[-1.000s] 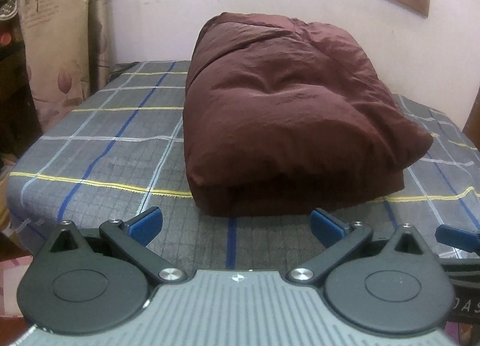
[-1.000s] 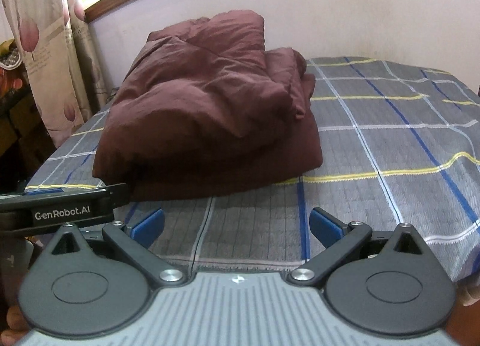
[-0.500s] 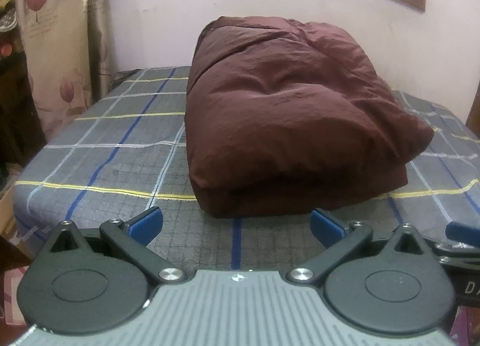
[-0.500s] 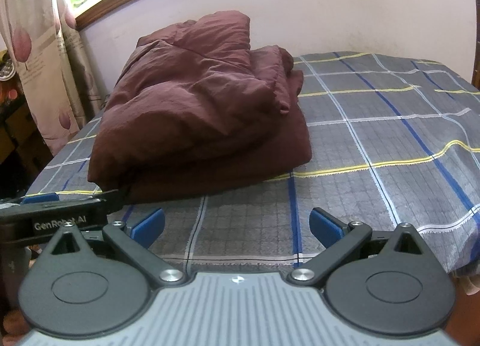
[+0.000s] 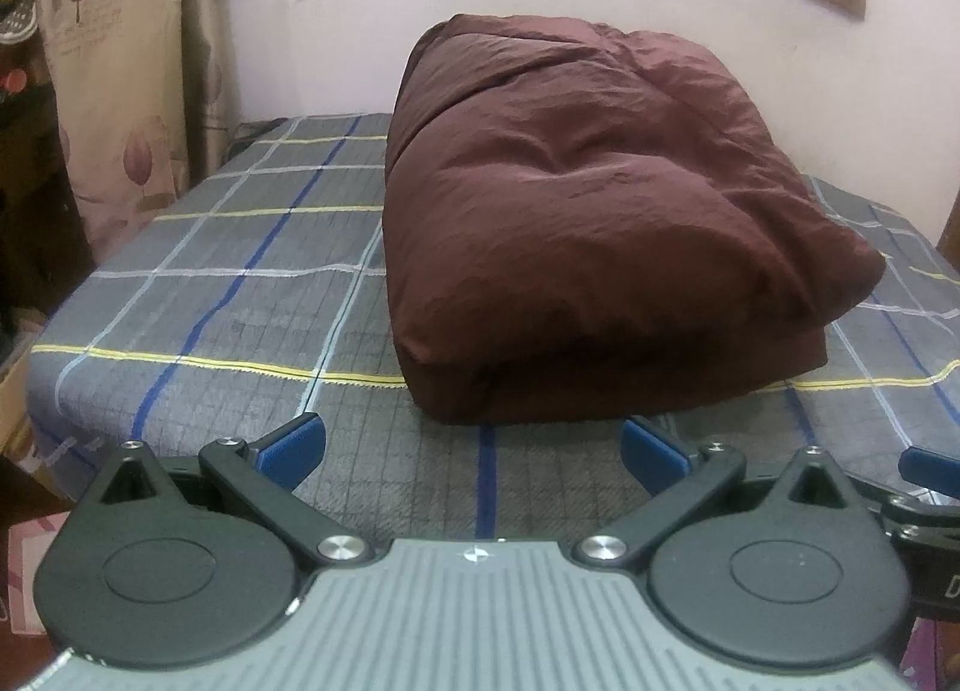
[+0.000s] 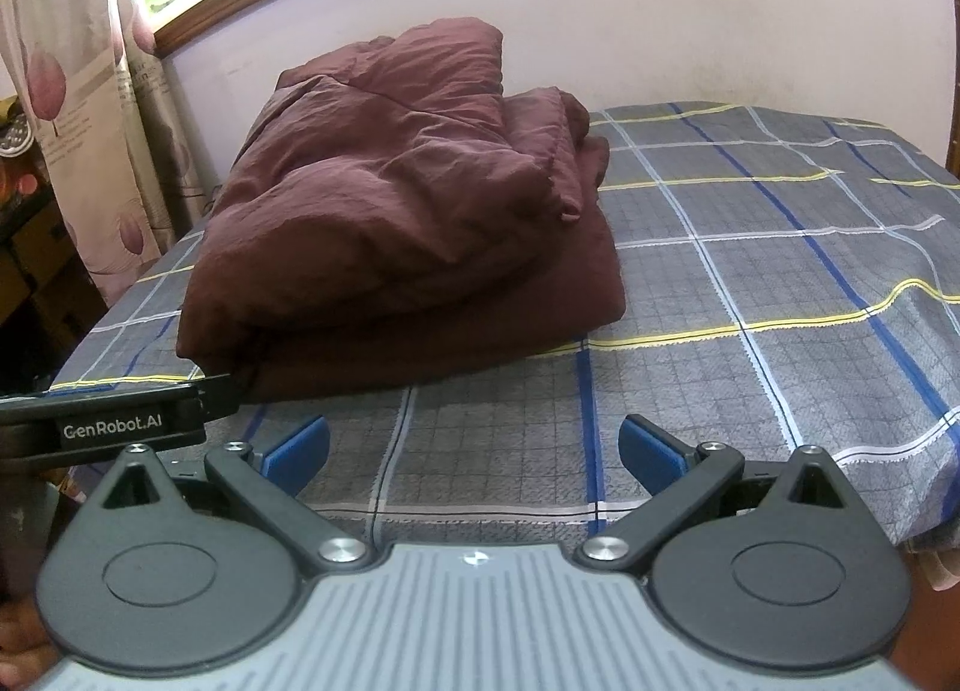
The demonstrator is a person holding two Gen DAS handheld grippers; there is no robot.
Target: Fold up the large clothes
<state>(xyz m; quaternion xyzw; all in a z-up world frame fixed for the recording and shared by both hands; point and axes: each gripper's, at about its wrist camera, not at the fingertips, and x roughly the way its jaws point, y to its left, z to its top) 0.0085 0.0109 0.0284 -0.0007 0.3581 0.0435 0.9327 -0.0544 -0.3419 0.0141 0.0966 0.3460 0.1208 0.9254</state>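
Plaid-sheeted bed (image 5: 198,295) against a pale wall carries the folded maroon garment (image 5: 588,223), lying left of centre. Left gripper (image 5: 474,445) and right gripper (image 6: 474,445) sit level at the near edge, jaws spread wide, empty, short of the cloth. Only the right view shows the garment's loose layered corner and the left tool's body.

Both tongs have drawn back toward the near edge of the grey plaid bed (image 5: 198,295). The folded maroon padded garment (image 5: 600,223) now lies farther from their wide-spread blue tips.
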